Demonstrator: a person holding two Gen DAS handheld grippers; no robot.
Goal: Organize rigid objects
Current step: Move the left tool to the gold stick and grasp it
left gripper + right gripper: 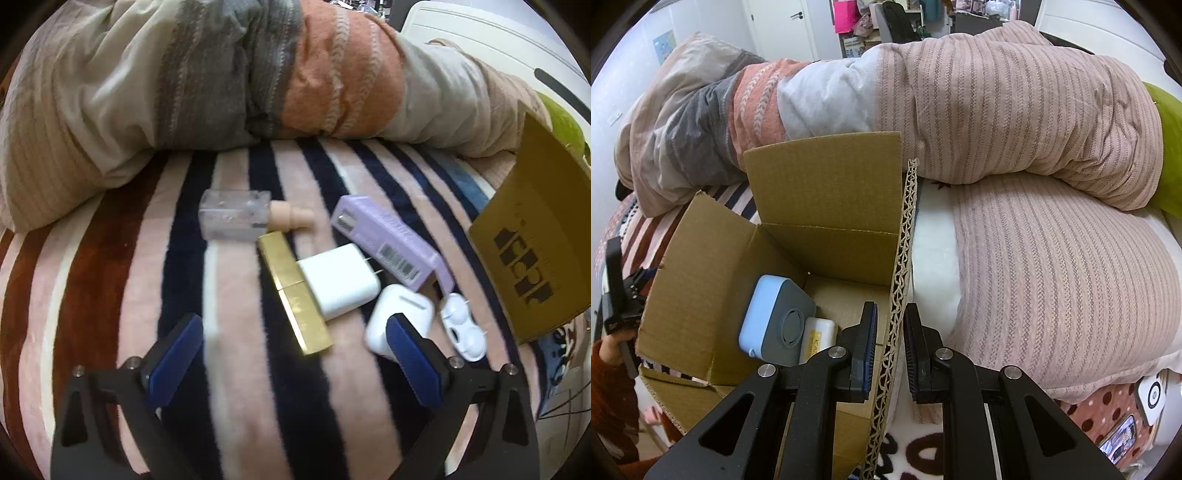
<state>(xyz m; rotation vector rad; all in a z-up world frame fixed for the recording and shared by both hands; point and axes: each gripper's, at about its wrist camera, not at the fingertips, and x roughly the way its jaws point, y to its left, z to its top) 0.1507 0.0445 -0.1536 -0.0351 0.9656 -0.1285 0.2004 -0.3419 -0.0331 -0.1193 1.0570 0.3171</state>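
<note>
In the left wrist view my left gripper point(295, 354) is open just above the striped blanket, in front of a cluster of small items. A gold rectangular tube point(295, 291) lies nearest, between the fingers' lines. Beside it are a white plug charger point(338, 280), a purple carton point(391, 243), a clear bottle with a beige cap point(236, 218), a white earbud case point(400, 317) partly behind the right finger, and a white lens case point(463, 326). My right gripper point(889, 314) is shut on the right wall of the cardboard box point(827, 206). Inside lie a blue-grey device point(775, 317) and a pale yellow item point(818, 336).
A bunched quilt point(221, 81) lies behind the items and also behind the box, quilt point(1015, 110). The box's flap point(535, 236) rises at the right of the left wrist view. A hand holding the left gripper point(617, 295) shows left of the box. A phone point(1119, 439) lies at the lower right.
</note>
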